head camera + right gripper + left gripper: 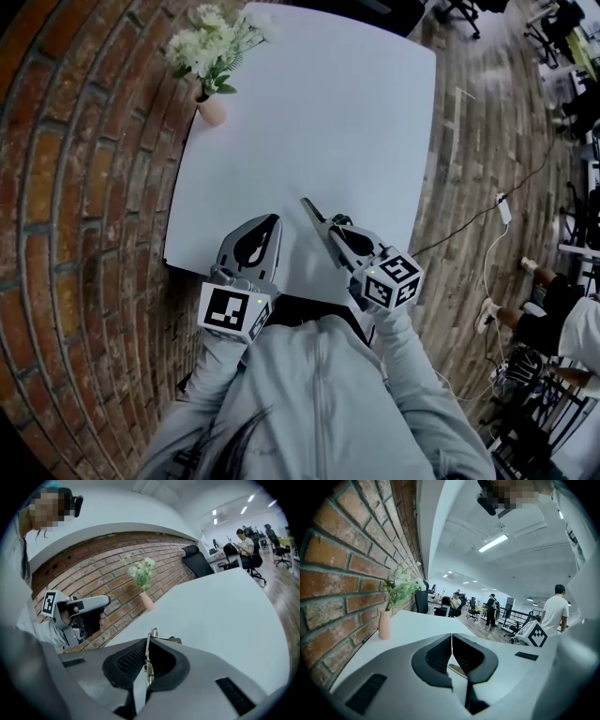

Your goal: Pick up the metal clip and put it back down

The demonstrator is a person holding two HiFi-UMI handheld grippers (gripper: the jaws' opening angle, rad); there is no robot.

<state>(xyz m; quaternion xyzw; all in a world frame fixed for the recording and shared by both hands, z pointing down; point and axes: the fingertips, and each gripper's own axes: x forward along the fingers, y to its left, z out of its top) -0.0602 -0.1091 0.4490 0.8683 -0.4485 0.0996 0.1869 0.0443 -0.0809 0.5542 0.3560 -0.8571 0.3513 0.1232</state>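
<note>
Between the jaws of the right gripper (147, 654): metal clip (151, 634), clamped edge-on, its end standing just past the tips, over the white table (225, 616). Left gripper (451, 644), alongside: jaws together, nothing in them. Risk: thin smooth metal, narrow hold; the clip may twist or slip free if set down tilted.

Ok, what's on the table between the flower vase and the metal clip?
Nothing: the head view shows only bare table between the flower vase and the metal clip, clamped in the right hand-held gripper.
</note>
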